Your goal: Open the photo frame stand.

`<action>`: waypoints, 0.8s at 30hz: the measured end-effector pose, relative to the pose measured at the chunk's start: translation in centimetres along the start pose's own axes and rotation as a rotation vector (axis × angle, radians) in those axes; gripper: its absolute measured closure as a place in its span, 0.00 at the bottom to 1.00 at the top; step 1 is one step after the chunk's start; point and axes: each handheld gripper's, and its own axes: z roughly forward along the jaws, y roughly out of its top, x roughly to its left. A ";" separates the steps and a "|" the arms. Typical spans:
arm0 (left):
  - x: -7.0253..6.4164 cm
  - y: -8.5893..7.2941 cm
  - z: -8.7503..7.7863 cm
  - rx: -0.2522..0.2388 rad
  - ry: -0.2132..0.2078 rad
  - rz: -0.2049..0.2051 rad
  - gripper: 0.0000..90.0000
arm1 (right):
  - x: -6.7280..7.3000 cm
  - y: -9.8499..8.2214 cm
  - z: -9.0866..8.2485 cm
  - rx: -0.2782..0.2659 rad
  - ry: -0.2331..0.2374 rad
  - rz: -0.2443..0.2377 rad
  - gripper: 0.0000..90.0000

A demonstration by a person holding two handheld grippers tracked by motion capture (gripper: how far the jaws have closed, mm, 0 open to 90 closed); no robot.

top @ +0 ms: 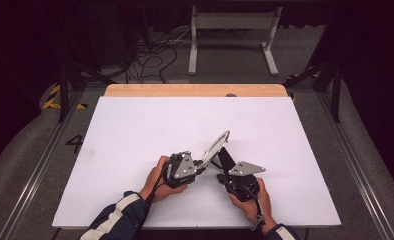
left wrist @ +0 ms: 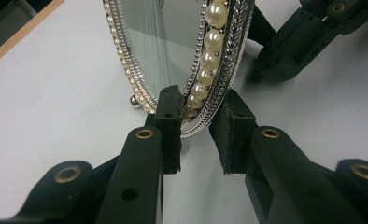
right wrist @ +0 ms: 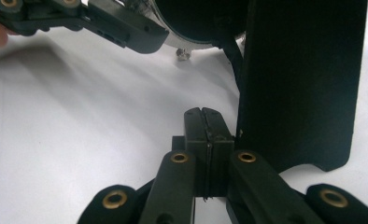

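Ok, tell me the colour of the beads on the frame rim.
Pearly cream-white beads set in a silver rim, best seen in the left gripper view.

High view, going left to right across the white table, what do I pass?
Person's left hand → left gripper → pearl-rimmed oval picture frame → its black back stand → right gripper → right hand, all above the white table.

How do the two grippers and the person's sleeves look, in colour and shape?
Both the left gripper and the right gripper are black, with brass-coloured rivets on the jaws and a grey three-cornered plate on top. A dark cable trails from each. The sleeves are dark blue with white stripes.
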 end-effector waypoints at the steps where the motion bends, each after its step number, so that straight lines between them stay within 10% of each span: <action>1: 0.0 0.0 0.0 0.002 0.000 -0.003 0.82 | 0.0 0.0 0.0 -0.002 -0.001 0.000 1.00; 24: 0.1 -0.1 0.0 -0.004 -0.008 -0.009 0.81 | 0.5 0.5 -0.3 -0.023 0.010 -0.020 1.00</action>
